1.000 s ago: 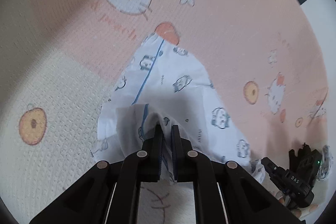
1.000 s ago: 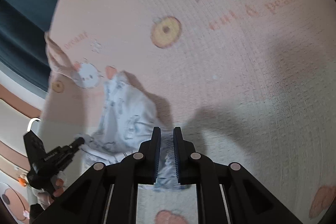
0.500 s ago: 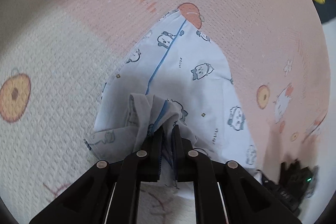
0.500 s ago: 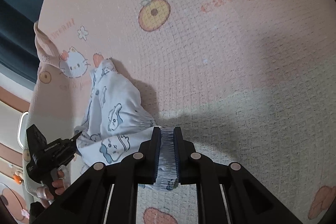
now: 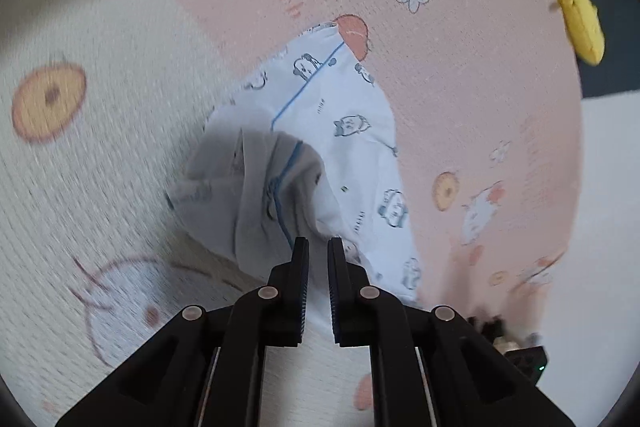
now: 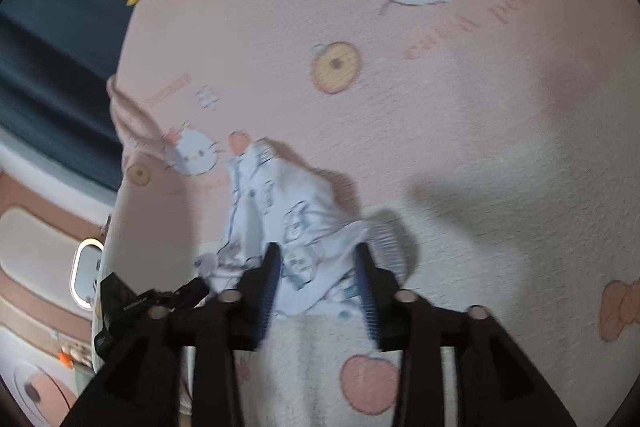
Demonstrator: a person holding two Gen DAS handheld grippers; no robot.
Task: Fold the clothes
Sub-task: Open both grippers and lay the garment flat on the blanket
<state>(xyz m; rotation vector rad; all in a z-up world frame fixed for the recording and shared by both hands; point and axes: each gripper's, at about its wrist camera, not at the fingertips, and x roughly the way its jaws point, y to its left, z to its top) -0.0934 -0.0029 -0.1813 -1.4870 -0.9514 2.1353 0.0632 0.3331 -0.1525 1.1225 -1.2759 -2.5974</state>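
Left gripper (image 5: 318, 247): jaws pinching the printed garment (image 5: 352, 131), lifting a flap for folding.
Right gripper (image 6: 318, 259): jaws gaping wide, straddling cloth.

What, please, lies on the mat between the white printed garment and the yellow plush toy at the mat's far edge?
Only bare pink cartoon-print mat lies between the white printed garment and the yellow plush toy; the left wrist view shows this best.

Garment (image 5: 352, 131): thin, smooth printed cloth, creased ahead of the claw.
Blanket (image 6: 460, 131): matt waffle-textured cloth beneath it.
Left gripper (image 5: 318, 247): matt black plastic, ribbed pads.
Right gripper (image 6: 316, 255): same finish.
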